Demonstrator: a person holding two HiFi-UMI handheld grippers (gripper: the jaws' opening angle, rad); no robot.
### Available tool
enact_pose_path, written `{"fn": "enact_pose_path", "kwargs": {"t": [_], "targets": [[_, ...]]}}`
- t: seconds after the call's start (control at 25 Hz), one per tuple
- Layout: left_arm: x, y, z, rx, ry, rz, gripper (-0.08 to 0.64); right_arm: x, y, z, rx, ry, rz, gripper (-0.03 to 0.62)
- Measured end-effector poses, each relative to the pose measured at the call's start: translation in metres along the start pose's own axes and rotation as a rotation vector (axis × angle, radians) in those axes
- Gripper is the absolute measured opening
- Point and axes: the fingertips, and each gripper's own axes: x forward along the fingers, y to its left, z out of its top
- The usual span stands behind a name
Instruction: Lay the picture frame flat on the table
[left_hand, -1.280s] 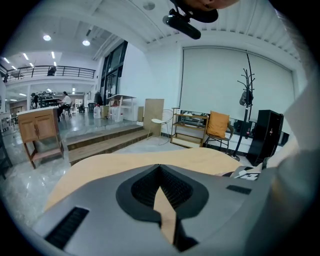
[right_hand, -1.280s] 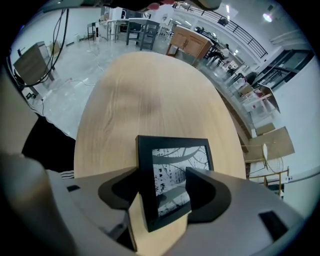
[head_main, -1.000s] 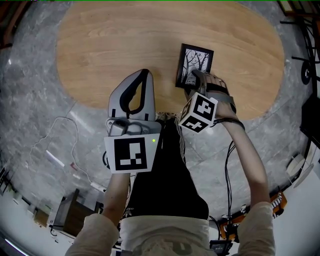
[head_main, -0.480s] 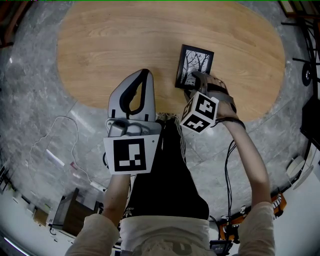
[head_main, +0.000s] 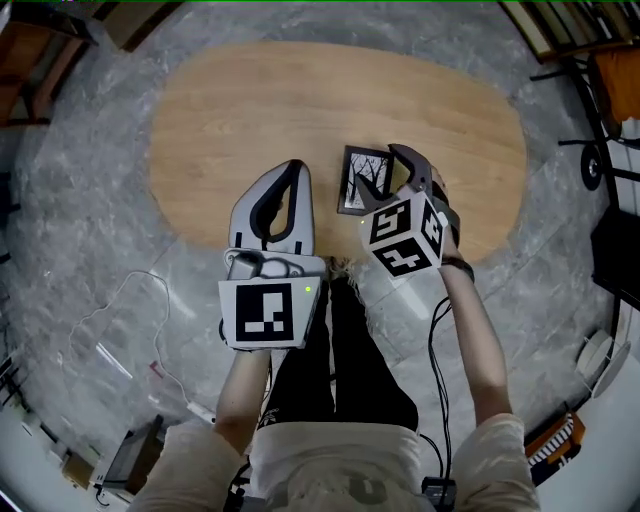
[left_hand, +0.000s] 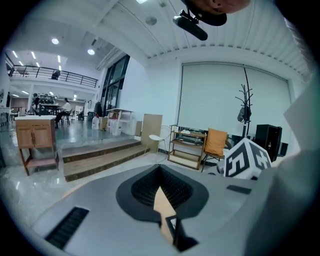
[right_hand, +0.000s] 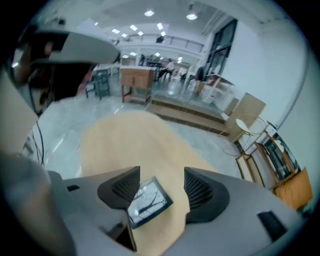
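Right hand-held gripper (right_hand: 161, 186): jaws stand wide apart and clamp nothing.
Frame from that gripper: the small black-edged picture frame with a bare-tree print (right_hand: 148, 202) lies straight ahead and below. It sits in the gap between the jaws, closer to the jaw on the person's left.
Frame's long axis: it runs roughly away from the person in the head view, but is skewed to the line between the jaws in the right gripper view.
Frame's place: on the oval light-wood table (right_hand: 130, 140), near the person's edge and print side up. I cannot tell whether it is fully flat or propped.
Left hand-held gripper (left_hand: 160, 172): jaws are together and empty. It is raised beside the frame, to its left.
Nearer hand: the right, clearly.
Coming move: probably a small twist to square the jaws to the frame's edges.
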Motion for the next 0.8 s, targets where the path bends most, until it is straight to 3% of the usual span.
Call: {"fn": "enact_pose_path", "kwargs": {"t": [0.16,0.2,0.28,0.32,0.56,0.8], "targets": [[-0.007,-0.008,0.074,0.030,-0.077,-0.027,0.009,-0.079,-0.058,0.077,0.306,-0.240,-0.121,0.264],[-0.012,-0.011,0.087,0.033,-0.070,-0.030,0.009,-0.104,-0.069,0.087,0.365,-0.288,-0.170,0.225],[-0.023,-0.021,0.115,0.030,-0.055,-0.034,0.009,-0.157,-0.092,0.103,0.459,-0.373,-0.284,0.046],[-0.030,-0.027,0.131,0.022,-0.057,-0.040,0.009,-0.184,-0.100,0.108,0.494,-0.405,-0.327,0.008],[-0.082,-0.063,0.209,0.044,-0.113,-0.053,0.009,-0.328,-0.100,0.124,0.595,-0.580,-0.487,0.006],[-0.115,-0.083,0.243,0.046,-0.159,-0.050,0.009,-0.398,-0.079,0.117,0.602,-0.674,-0.501,0.006]]}}
